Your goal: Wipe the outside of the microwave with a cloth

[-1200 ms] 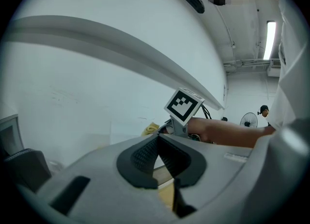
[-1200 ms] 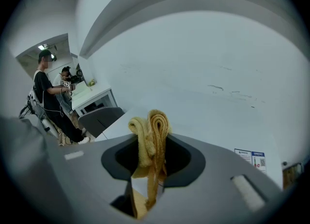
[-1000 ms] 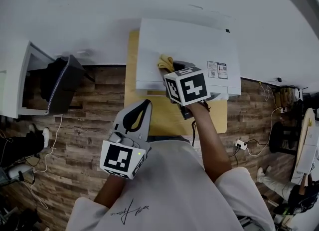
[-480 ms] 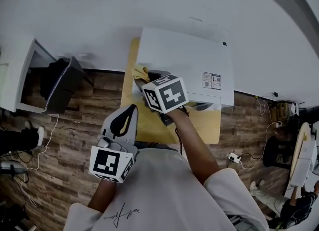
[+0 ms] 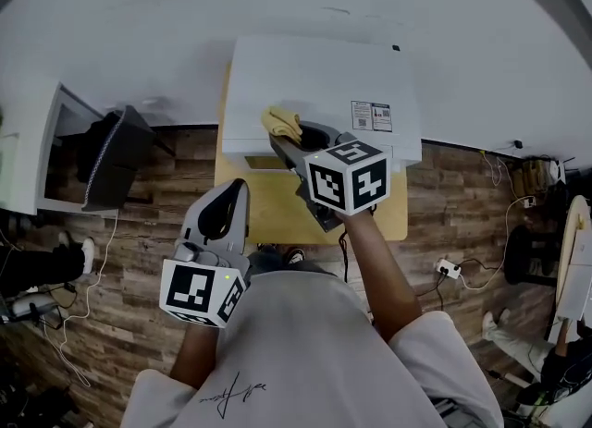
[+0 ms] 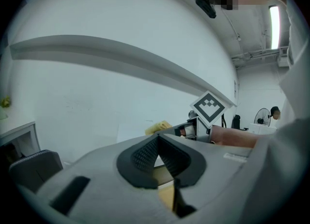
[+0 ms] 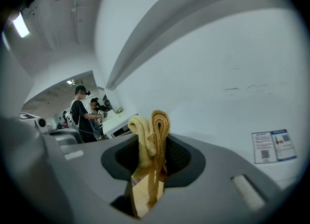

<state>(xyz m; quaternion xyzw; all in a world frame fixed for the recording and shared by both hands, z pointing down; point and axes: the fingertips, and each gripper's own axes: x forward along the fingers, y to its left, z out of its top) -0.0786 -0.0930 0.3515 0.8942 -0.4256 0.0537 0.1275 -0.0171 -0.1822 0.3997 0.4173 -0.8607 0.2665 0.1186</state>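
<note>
A white microwave (image 5: 314,84) stands on a small wooden table (image 5: 268,204) against the wall. My right gripper (image 5: 289,144) is shut on a folded yellow cloth (image 5: 282,123), and the cloth rests on the microwave's top near its front left edge. In the right gripper view the cloth (image 7: 152,136) sticks up between the jaws, with the white microwave top (image 7: 227,116) behind it. My left gripper (image 5: 225,209) hangs low at the left, off the microwave, its jaws closed with nothing between them. The left gripper view shows the cloth (image 6: 157,127) and the right gripper's marker cube (image 6: 209,107) ahead.
A label sticker (image 5: 372,116) sits on the microwave's top at the right. A white cabinet with a dark bin (image 5: 111,158) stands to the left. Cables and a power strip (image 5: 449,267) lie on the wooden floor at the right. People stand far off (image 7: 80,112).
The right gripper with the cloth swept left along the microwave's top front edge, then back toward the middle. The left gripper stayed low at the left.
</note>
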